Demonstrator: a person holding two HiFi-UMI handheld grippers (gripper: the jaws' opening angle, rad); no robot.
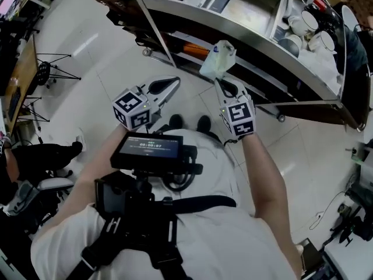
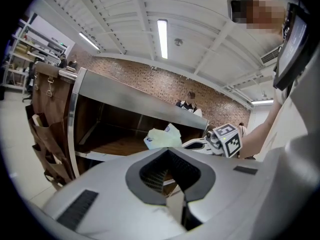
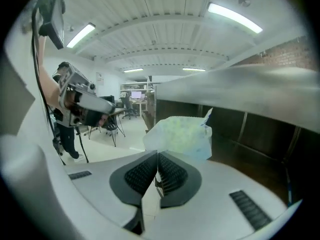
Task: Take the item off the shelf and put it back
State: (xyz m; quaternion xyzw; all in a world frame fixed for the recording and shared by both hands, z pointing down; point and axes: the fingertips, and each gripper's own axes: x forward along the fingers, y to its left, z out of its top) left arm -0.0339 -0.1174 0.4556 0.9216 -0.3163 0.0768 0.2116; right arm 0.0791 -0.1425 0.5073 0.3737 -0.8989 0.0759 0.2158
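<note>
A pale green and white plastic pouch (image 1: 218,60) hangs in front of the metal shelf unit (image 1: 245,31), level with its lower board. My right gripper (image 1: 221,80) is shut on the pouch's lower edge. In the right gripper view the pouch (image 3: 182,134) stands up from the closed pads (image 3: 158,155), with the dark shelf bay behind it. My left gripper (image 1: 176,82) is held to the left of the right one, its tips touching and nothing between them. From the left gripper view I see the pouch (image 2: 162,138) and the right gripper's marker cube (image 2: 227,140).
White cups (image 1: 308,29) and other ware sit on the shelf unit's top at the right. An orange item (image 1: 198,50) lies on a lower shelf. Tripod stands (image 1: 55,69) are on the tiled floor at left, and desks line both sides.
</note>
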